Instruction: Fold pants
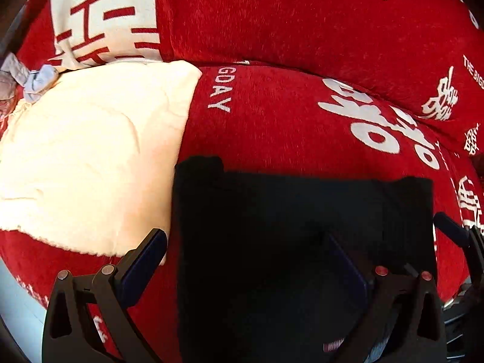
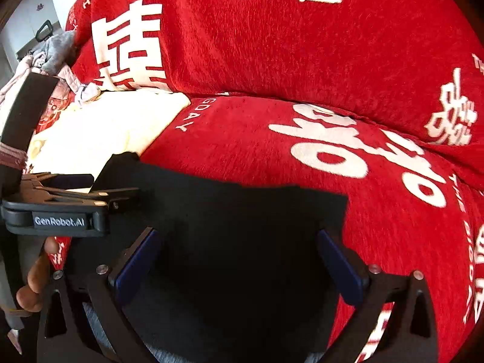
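Observation:
The black pants (image 1: 287, 211) lie folded into a flat rectangle on the red sofa seat (image 1: 272, 127). My left gripper (image 1: 243, 237) hangs just above them, open wide. Its left finger (image 1: 151, 248) is beside the pants' left edge and its right one is over the cloth. My right gripper (image 2: 237, 236) is also open wide, with both blue pads (image 2: 335, 260) over the pants (image 2: 242, 208) and nothing pressed between them. In the right wrist view my left gripper (image 2: 99, 192) shows from the side at the pants' left end.
A cream blanket (image 1: 90, 151) covers the seat left of the pants. Red back cushions (image 1: 302, 15) with white characters rise behind. A heap of grey and pink clothes (image 2: 51, 57) lies far left. A person's hand (image 2: 36, 275) holds the left gripper.

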Tool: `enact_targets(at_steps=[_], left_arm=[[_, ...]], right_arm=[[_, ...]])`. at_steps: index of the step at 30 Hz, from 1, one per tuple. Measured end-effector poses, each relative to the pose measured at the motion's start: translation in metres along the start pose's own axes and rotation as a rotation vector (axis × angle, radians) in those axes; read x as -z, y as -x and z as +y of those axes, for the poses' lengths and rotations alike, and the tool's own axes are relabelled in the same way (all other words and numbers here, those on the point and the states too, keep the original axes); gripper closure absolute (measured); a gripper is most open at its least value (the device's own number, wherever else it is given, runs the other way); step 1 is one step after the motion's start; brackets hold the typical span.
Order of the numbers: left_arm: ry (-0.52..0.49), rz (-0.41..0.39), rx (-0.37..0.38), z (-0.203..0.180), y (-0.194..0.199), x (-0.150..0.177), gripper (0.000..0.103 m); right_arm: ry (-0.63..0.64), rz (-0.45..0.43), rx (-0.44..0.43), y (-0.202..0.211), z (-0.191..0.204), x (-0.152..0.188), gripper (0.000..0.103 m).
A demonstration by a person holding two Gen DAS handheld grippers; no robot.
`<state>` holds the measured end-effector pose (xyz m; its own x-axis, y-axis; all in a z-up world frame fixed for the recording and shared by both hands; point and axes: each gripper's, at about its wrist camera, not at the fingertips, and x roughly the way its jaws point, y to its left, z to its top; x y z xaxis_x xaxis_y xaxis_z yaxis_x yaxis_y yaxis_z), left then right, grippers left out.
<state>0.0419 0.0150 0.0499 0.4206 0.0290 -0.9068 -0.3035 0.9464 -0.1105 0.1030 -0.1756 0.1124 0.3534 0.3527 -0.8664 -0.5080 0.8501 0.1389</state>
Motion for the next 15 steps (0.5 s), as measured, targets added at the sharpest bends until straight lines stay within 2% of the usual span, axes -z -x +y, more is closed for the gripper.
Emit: enact_targets(at_steps=[3,6,9,15], left_arm=[[-0.02,0.004,-0.022,-0.001,0.002,0.016,0.0],[-0.035,0.016,-0.036,-0.001,-0.002,0.034,0.0],[-0.024,0.0,-0.022,0.001,0.004,0.052,0.0],[-0.011,-0.015,-0.021,0.0,0.011,0.072,0.0]], right_arm=[[-0.014,0.038,-0.007,-0.002,0.004,0.021,0.0],[0.028,0.021,0.045,0.005,0.013,0.043,0.0],[0.044,0.006,0.061,0.017,0.019,0.062,0.0],[0.045,-0.008,0.094,0.029,0.023,0.081,0.0]])
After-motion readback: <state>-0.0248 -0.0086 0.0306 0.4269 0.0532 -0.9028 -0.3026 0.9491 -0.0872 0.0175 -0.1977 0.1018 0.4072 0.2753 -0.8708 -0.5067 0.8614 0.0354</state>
